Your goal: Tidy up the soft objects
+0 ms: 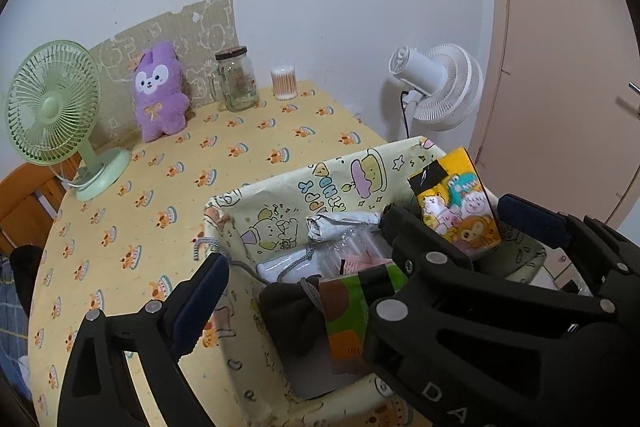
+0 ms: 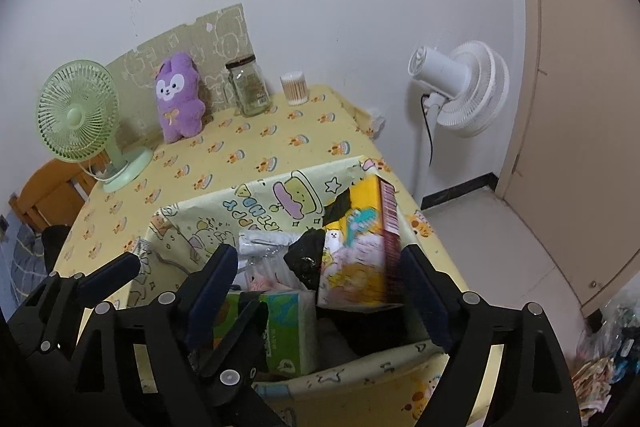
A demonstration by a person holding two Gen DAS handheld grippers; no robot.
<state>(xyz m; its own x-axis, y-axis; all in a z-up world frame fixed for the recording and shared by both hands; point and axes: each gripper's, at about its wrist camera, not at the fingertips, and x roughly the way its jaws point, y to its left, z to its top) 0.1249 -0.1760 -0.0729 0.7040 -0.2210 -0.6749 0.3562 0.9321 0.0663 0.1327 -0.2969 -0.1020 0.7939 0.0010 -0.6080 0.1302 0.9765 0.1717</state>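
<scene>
- Soft objects sit packed in the cartoon-printed storage bin [image 2: 280, 195] at the near edge of your worktop [image 1: 160, 187].
- Your yellow tissue pack [image 2: 360, 259] with the animal print leans tilted at the bin's right side, between the blue pads of your right tongs [image 2: 320, 279]; the pads stand apart from it on both sides, so nothing is gripped.
- Your green tissue pack [image 2: 284, 327] lies at the bin's near side, just below the yellow one.
- A rolled silver-white bundle [image 1: 340, 225] and a dark drawstring pouch [image 1: 292, 311] lie deeper in the bin.
- Your left tongs [image 1: 304, 291] gape wide over the bin's left wall, holding nothing; one blue pad is outside the wall.
- Farther back on your worktop, a purple plush bunny [image 1: 160, 95] stands upright against a cardboard sheet [image 1: 192, 31].
- Beside the bunny you have a glass jar [image 1: 238, 79] and a tub of cotton swabs [image 1: 284, 79].
- At the left edge stands a green desk fan [image 1: 56, 107]; a white floor fan [image 2: 460, 87] stands off the worktop to the right.
</scene>
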